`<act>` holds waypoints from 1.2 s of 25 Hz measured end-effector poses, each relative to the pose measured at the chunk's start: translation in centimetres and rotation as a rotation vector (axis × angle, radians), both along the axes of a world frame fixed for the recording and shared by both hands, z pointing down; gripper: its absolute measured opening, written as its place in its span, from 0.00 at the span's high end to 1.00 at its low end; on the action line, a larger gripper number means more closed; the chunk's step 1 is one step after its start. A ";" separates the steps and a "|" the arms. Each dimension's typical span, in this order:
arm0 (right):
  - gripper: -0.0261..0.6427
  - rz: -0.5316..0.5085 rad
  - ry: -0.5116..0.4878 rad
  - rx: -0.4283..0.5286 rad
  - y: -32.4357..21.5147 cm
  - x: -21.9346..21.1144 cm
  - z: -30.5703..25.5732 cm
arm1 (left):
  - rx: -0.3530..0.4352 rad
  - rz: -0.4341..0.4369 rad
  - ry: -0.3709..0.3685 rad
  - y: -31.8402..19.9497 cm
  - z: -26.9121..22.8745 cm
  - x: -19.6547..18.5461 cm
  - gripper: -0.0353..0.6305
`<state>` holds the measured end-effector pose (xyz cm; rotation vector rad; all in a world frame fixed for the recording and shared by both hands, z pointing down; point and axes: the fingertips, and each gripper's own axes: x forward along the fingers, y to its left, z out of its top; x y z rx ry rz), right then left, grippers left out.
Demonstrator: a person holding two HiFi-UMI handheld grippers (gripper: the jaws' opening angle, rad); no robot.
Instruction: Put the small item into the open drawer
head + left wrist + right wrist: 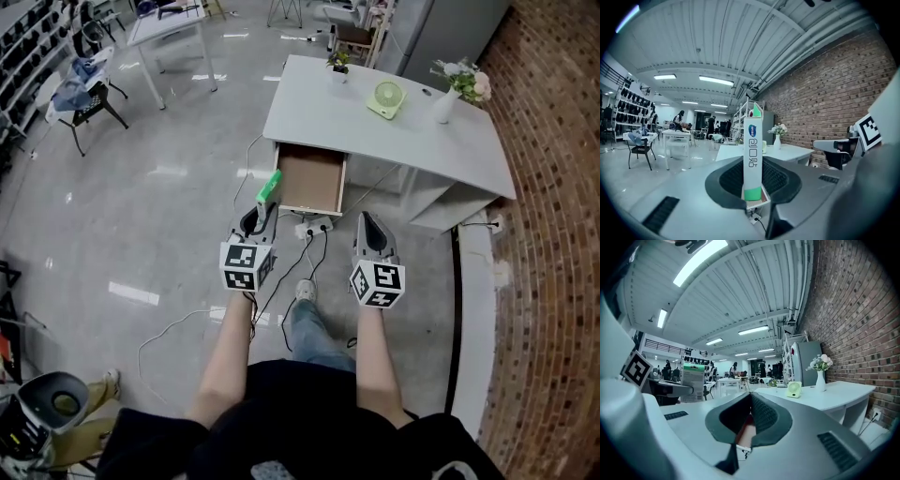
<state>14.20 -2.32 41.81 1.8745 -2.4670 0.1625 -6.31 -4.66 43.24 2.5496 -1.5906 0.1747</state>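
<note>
A slim white carton with a green end (269, 186) stands out of my left gripper (262, 208), whose jaws are shut on its lower part. It hangs in the air just in front of the open wooden drawer (310, 181) under the white desk (412, 141). In the left gripper view the carton (752, 140) rises upright between the dark pads (729, 180) of the left gripper (753, 185). My right gripper (370, 217) is held level beside it, to the right of the drawer. Its jaws meet with nothing between them in the right gripper view (751, 401).
On the desk are a small green fan (387, 98), a white vase with flowers (448, 98) and a little potted plant (339, 64). A power strip with cables (315, 226) lies on the floor below the drawer. A brick wall (553, 187) runs along the right.
</note>
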 end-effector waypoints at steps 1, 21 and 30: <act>0.96 -0.002 0.004 -0.001 -1.4 0.3 0.2 | 0.000 0.001 -0.004 -1.3 0.1 0.4 0.81; 0.96 -0.130 -0.008 -0.059 -24.8 1.3 1.5 | -0.018 -0.114 -0.005 -21.7 -0.5 2.1 0.81; 0.96 -0.140 0.000 -0.093 -26.9 0.2 2.2 | -0.043 -0.131 -0.008 -23.7 -0.1 0.7 0.81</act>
